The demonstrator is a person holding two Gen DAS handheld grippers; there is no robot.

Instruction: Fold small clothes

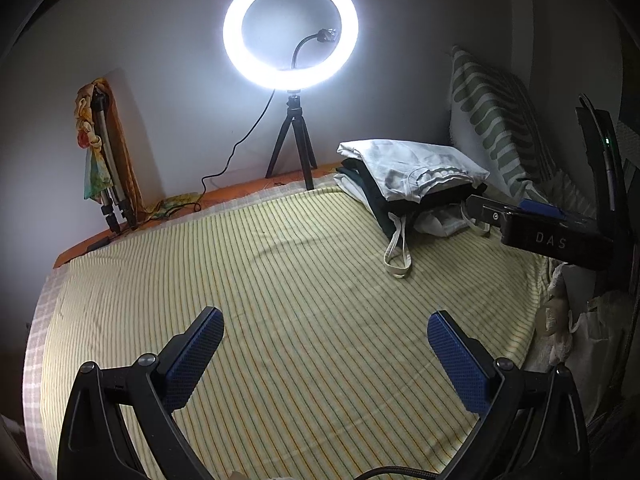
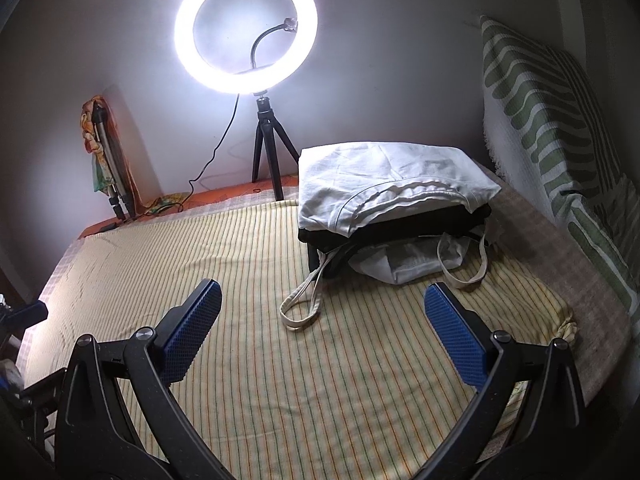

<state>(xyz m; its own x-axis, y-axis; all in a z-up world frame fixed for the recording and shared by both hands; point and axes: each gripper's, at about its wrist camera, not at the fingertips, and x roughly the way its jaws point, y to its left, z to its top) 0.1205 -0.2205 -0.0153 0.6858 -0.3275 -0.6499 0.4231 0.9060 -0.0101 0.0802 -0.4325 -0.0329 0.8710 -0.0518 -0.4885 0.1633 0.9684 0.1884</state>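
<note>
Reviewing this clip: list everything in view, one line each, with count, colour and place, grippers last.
Clothes pile: one stack, white over black over white, far right of the sheet.
Straps: two cream loops, trailing from the pile's base.
Sheet: one, yellow striped, covering the bed.
Ring light: one, lit white, on a black tripod by the wall.
Pillow: one, green and white, upright at right.
Folded tripod: one, silver, cloth-draped, left corner.
Left gripper: open, blue pads, over bare sheet.
Right gripper: open, blue pads, near the pile.
</note>
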